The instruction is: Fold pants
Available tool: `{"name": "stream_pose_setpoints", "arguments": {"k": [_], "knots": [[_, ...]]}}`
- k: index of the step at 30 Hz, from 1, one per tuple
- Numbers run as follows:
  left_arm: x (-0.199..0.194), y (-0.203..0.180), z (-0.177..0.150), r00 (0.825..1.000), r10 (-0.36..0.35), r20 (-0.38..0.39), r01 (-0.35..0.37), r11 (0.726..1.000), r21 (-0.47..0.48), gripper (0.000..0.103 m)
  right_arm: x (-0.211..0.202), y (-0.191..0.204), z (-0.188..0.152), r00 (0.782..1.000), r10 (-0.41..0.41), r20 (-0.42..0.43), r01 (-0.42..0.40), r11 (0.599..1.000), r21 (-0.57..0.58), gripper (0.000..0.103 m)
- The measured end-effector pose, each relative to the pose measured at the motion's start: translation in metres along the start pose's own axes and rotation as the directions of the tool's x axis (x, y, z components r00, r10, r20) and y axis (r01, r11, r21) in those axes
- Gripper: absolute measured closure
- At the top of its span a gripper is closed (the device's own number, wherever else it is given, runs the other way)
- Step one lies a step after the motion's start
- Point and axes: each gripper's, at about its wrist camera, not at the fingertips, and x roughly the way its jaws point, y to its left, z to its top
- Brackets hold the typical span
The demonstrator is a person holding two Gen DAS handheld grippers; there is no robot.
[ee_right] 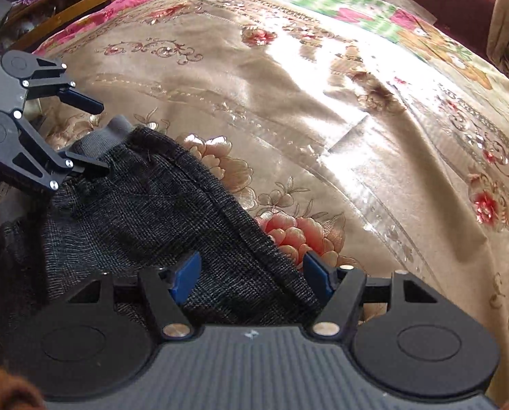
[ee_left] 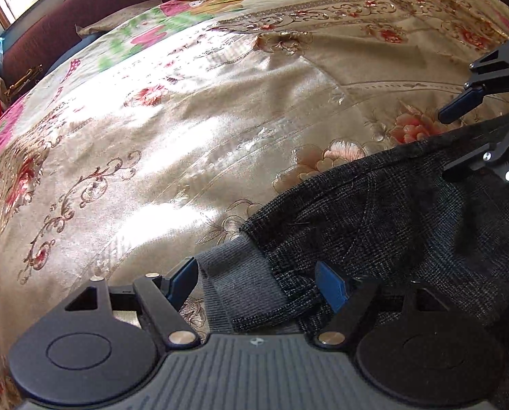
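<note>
Between the spread blue fingers of the left hand-held gripper (ee_left: 257,283) lies the grey ribbed cuff of the dark woven pants (ee_left: 373,212), on a beige floral satin bedspread (ee_left: 152,136). Right hand-held gripper (ee_right: 249,273), equally wide, straddles their hem.

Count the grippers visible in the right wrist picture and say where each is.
2. The right gripper is at bottom centre, open around the pants. The left gripper enters from the left edge, open over the grey cuff.
</note>
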Motion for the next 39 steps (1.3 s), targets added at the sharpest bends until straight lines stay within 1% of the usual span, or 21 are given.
{"name": "stream_pose_setpoints", "arguments": {"k": [2, 3, 4, 5, 8, 11, 14, 18, 20, 21, 22, 23, 25, 27, 28, 29, 30, 32, 34, 38, 39], "knots": [[0.005, 0.010, -0.002, 1.000, 0.002, -0.013, -0.003, 1.000, -0.003, 0.015, 0.009, -0.006, 0.002, 0.999, 0.020, -0.027, -0.020, 1.000, 0.015, 0.036], [0.008, 0.013, -0.004, 1.000, -0.011, -0.021, 0.011, 1.000, -0.008, 0.015, 0.014, -0.009, 0.003, 0.998, 0.042, -0.044, -0.041, 0.999, 0.029, 0.037], [0.011, 0.016, -0.005, 0.999, -0.032, -0.032, 0.032, 0.999, -0.014, 0.015, 0.017, -0.010, 0.002, 0.996, 0.065, -0.061, -0.062, 0.997, 0.044, 0.041], [0.012, 0.017, -0.005, 0.998, -0.044, -0.037, 0.044, 0.999, -0.012, 0.015, 0.019, -0.008, 0.002, 0.995, 0.071, -0.073, -0.068, 0.997, 0.042, 0.041], [0.016, 0.018, -0.004, 0.996, -0.078, -0.047, 0.078, 0.997, 0.016, 0.014, 0.020, 0.000, 0.000, 0.994, 0.060, -0.092, -0.063, 0.998, -0.029, 0.041], [0.027, 0.024, 0.000, 0.989, -0.115, -0.090, 0.117, 0.993, 0.020, 0.012, 0.025, -0.009, 0.003, 0.990, 0.088, -0.108, -0.087, 0.996, 0.009, 0.042], [0.034, 0.028, 0.002, 0.980, -0.154, -0.123, 0.153, 0.988, -0.015, 0.015, 0.025, -0.011, 0.005, 0.990, 0.093, -0.106, -0.093, 0.996, 0.004, 0.042], [0.040, 0.023, 0.009, 0.977, -0.153, -0.151, 0.156, 0.988, 0.008, 0.018, 0.030, -0.004, 0.003, 0.992, 0.064, -0.108, -0.066, 0.998, -0.016, 0.042], [0.042, 0.024, 0.013, 0.976, -0.148, -0.162, 0.149, 0.989, -0.004, 0.022, 0.029, -0.004, 0.004, 0.993, 0.060, -0.104, -0.061, 0.998, -0.001, 0.051], [0.042, 0.023, 0.013, 0.976, -0.144, -0.164, 0.146, 0.989, -0.005, 0.023, 0.026, -0.005, 0.005, 0.993, 0.053, -0.103, -0.052, 0.999, 0.012, 0.069], [0.040, 0.023, 0.013, 0.977, -0.139, -0.161, 0.140, 0.990, -0.002, 0.026, 0.024, -0.007, 0.006, 0.993, 0.047, -0.111, -0.044, 0.999, 0.030, 0.085], [0.038, 0.024, 0.014, 0.979, -0.132, -0.158, 0.132, 0.991, -0.007, 0.029, 0.021, -0.010, 0.007, 0.991, 0.062, -0.117, -0.055, 0.997, 0.059, 0.088], [0.035, 0.024, 0.015, 0.981, -0.122, -0.151, 0.120, 0.993, -0.020, 0.032, 0.015, -0.016, 0.006, 0.990, 0.083, -0.111, -0.071, 0.992, 0.105, 0.091], [0.031, 0.022, 0.017, 0.984, -0.109, -0.138, 0.107, 0.994, -0.017, 0.036, 0.006, -0.015, 0.008, 0.991, 0.083, -0.104, -0.072, 0.992, 0.107, 0.092], [0.027, 0.020, 0.017, 0.987, -0.099, -0.128, 0.098, 0.995, -0.013, 0.046, 0.000, -0.013, 0.009, 0.992, 0.079, -0.098, -0.069, 0.993, 0.100, 0.092], [0.021, 0.019, 0.016, 0.992, -0.061, -0.112, 0.061, 0.998, -0.004, 0.072, -0.007, -0.011, 0.010, 0.993, 0.075, -0.093, -0.066, 0.993, 0.093, 0.092], [0.014, 0.019, 0.015, 0.994, -0.026, -0.104, 0.027, 1.000, 0.000, 0.072, -0.016, -0.009, 0.010, 0.994, 0.076, -0.080, -0.069, 0.994, 0.090, 0.092], [-0.005, 0.029, 0.011, 0.996, -0.061, -0.071, 0.058, 0.997, -0.054, 0.074, -0.035, 0.000, 0.010, 0.995, 0.083, -0.053, -0.078, 0.993, 0.090, 0.092], [-0.026, 0.033, 0.007, 0.995, -0.089, -0.040, 0.086, 0.994, -0.072, 0.075, -0.058, 0.010, 0.006, 0.993, 0.112, -0.027, -0.109, 0.990, 0.092, 0.092], [-0.060, 0.022, -0.001, 0.992, -0.125, 0.019, 0.125, 0.992, -0.009, 0.074, -0.091, 0.043, -0.007, 0.991, 0.136, -0.014, -0.134, 0.989, 0.067, 0.092], [-0.067, 0.019, -0.002, 0.993, -0.116, 0.036, 0.115, 0.993, 0.016, 0.074, -0.097, 0.052, -0.012, 0.990, 0.142, -0.017, -0.141, 0.988, 0.059, 0.092]]}}
